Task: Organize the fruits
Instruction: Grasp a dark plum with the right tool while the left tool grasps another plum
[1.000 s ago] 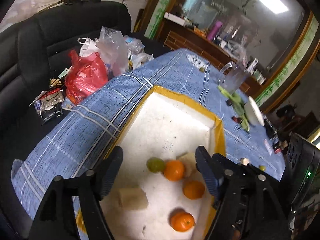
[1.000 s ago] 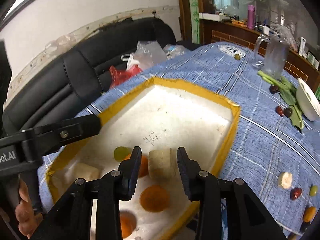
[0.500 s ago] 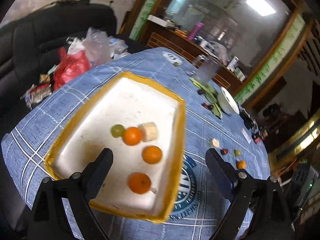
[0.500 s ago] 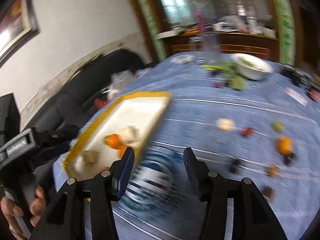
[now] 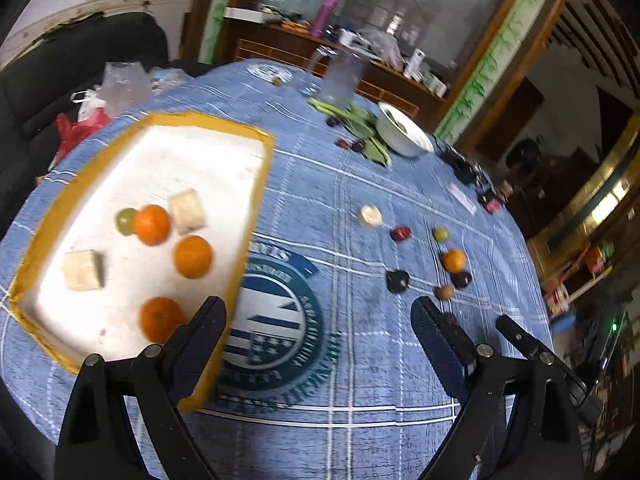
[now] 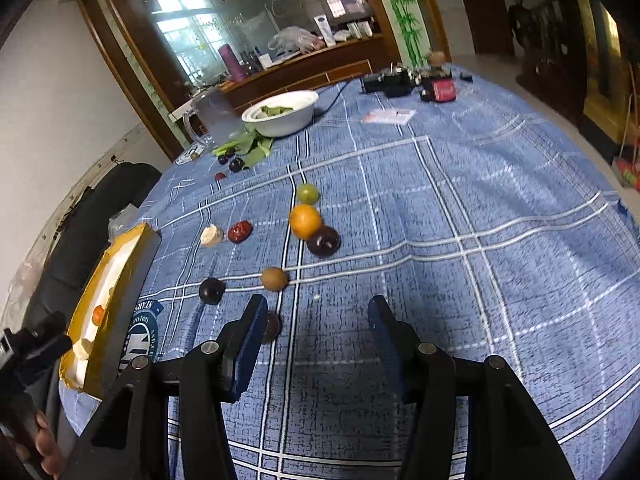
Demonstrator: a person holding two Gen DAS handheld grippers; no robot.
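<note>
A yellow-rimmed white tray holds three oranges, a green grape and two pale cubes. My left gripper is open and empty over the round emblem just right of the tray. More fruit lies loose on the blue checked cloth: an orange, a green grape, a dark plum, a kiwi, another dark plum, a red date and a pale piece. My right gripper is open and empty just in front of them. Its left finger half hides a dark fruit.
A white bowl, a clear jug and green leaves with small dark fruits stand at the far side. Small devices and a card lie at the far right. A black sofa with bags is beyond the table's left edge.
Both grippers swung right, away from the tray and toward the loose fruit. The right gripper let go of a pale cube, now lying in the tray. Both sets of jaws stand wider.
</note>
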